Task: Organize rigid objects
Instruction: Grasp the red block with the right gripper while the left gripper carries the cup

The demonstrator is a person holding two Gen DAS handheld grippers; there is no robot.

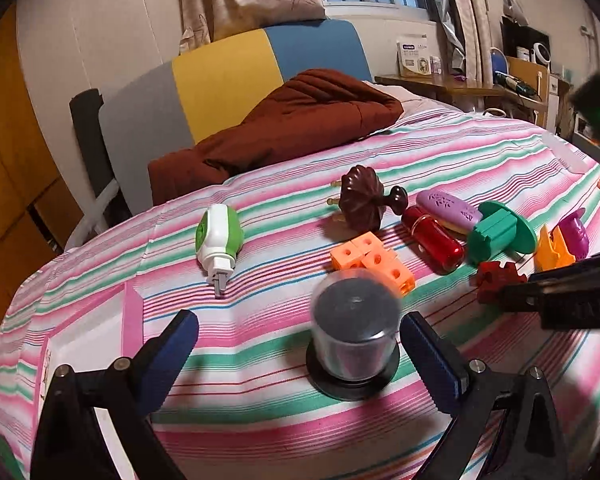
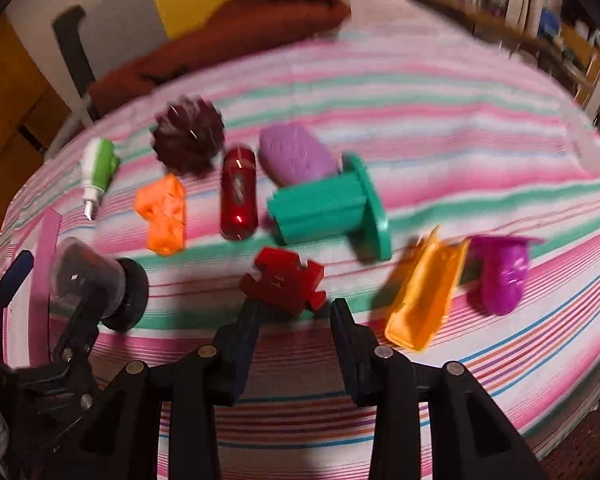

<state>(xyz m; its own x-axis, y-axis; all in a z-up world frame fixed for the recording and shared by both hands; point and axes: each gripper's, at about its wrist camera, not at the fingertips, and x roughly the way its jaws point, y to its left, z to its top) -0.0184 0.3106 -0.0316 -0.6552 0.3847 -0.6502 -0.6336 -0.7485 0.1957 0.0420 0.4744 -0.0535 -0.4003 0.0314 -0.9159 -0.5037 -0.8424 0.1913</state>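
A clear cylinder with dark contents (image 1: 356, 332) stands on its black base on the striped bed sheet (image 1: 260, 364). It sits between the wide-apart fingers of my left gripper (image 1: 300, 340), which is open and touches neither side. In the right wrist view the same cylinder (image 2: 88, 276) is at the far left. My right gripper (image 2: 296, 308) is shut on a red notched block (image 2: 284, 284), gripped at the fingertips just above the sheet. The left wrist view shows the red block (image 1: 496, 280) at the tip of the right gripper (image 1: 516, 296).
Spread over the sheet are a green-and-white plug device (image 1: 218, 240), a brown fluted piece (image 1: 360, 204), orange cubes (image 1: 374, 258), a red capsule (image 1: 434, 240), a purple oval (image 1: 448, 206), a green spool (image 1: 500, 232), an orange scoop (image 2: 424, 300) and a magenta cup (image 2: 500, 276). A pink box (image 1: 96, 332) lies near left.
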